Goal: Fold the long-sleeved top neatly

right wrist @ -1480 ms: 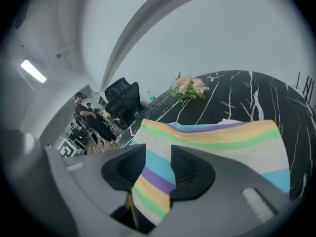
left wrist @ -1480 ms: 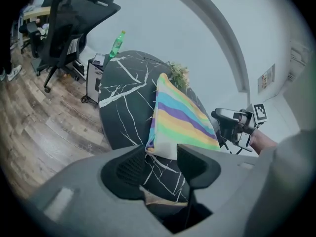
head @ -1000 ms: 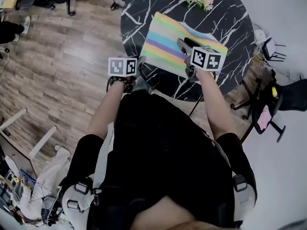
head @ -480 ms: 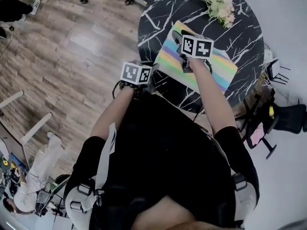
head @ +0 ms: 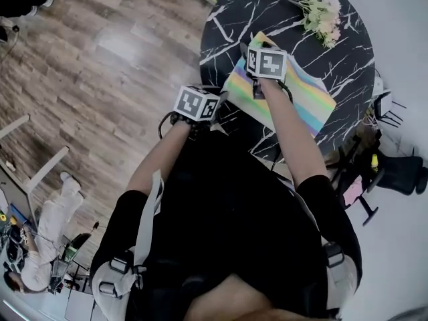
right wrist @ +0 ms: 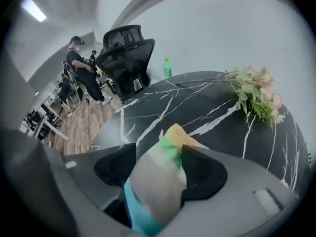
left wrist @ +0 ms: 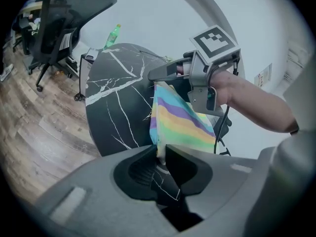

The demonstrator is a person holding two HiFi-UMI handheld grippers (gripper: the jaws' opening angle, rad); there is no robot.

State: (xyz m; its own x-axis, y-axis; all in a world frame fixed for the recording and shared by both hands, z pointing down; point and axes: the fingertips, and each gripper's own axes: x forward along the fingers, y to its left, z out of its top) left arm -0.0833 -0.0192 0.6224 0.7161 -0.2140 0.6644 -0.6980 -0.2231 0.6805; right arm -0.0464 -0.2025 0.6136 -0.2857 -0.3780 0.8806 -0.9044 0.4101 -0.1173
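Observation:
The rainbow-striped top (head: pixel 302 100) lies folded on the round black marble table (head: pixel 334 59). My left gripper (head: pixel 215 110) stays at the table's near left edge. In the left gripper view it (left wrist: pixel 162 152) is shut on the top's (left wrist: pixel 180 120) near corner, which rises from the narrow gap. My right gripper (head: pixel 249 51) hangs over the top's far left corner and points steeply down. Its jaws (right wrist: pixel 158 167) have just been opening and now stand wide. Striped cloth (right wrist: pixel 177 135) bulges between them, loose on the left side.
A bunch of pale flowers (head: pixel 321 9) lies at the table's far side. A green bottle (right wrist: pixel 167 67) and a black office chair (right wrist: pixel 126 51) stand beyond the table. A person (right wrist: pixel 79 65) stands further back. Dark chairs (head: pixel 394 172) crowd the table's right. Wood floor (head: pixel 100 79) lies to the left.
My right gripper has moved across the top from its near right part to its far left corner. The left gripper has kept its place at the table's edge.

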